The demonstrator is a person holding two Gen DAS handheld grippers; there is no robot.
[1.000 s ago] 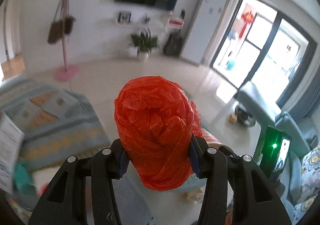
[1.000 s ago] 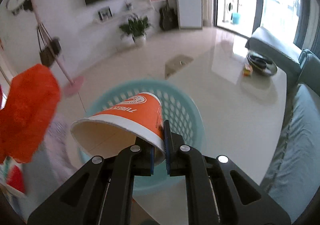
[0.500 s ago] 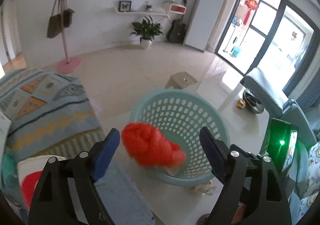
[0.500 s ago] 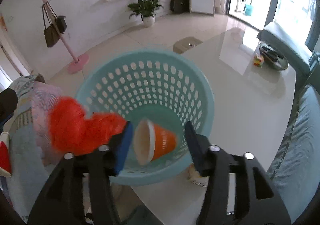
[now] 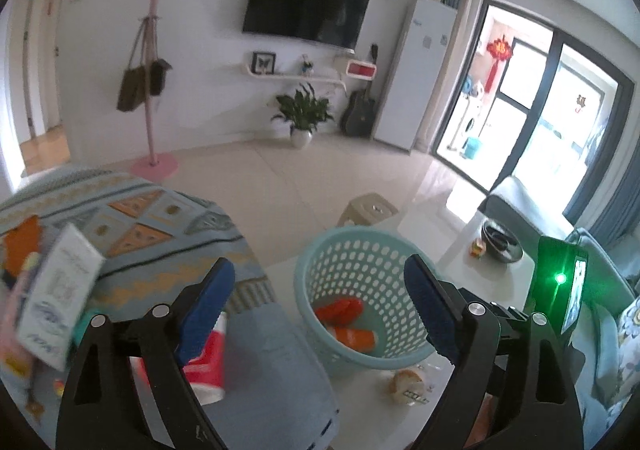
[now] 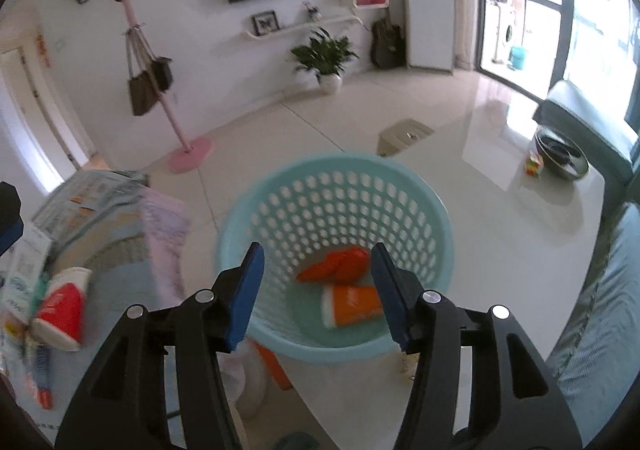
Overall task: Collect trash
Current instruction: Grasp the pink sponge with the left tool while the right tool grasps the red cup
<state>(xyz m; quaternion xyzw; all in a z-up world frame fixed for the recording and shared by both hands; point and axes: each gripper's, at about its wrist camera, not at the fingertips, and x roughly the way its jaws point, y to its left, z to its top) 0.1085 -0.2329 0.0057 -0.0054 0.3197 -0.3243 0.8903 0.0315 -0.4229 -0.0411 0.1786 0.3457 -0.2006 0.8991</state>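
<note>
- Left wrist view: the left tongs stand released, blue pads spread wide with nothing between them.
- Past the tongs, a pale teal perforated basket sits on the white worktop.
- In the bottom of the basket lie the crumpled red plastic bag and, just beside it toward the camera, the orange paper cup on its side.
- A small crumpled scrap lies on the worktop just in front of the basket.
- To the left, behind the left finger, a red-and-white cup rests on a grey-blue surface, and a white carton shows blurred near the left edge, on a patterned blanket.
- Farther right on the worktop sit a dark bowl and a small coloured cube close by it.

- Right wrist view: the right tongs are likewise released and hold nothing; they hang above the near rim of the basket.
- Seen between the fingers, the red plastic bag lies on the basket floor, with the orange paper cup touching or nearly touching it, its white mouth turned left.
- On the left, the red-and-white cup lies tilted beside the white carton, both blurred.
- The dark bowl and the coloured cube stand on the glossy worktop to the right, well apart from the basket.
</note>
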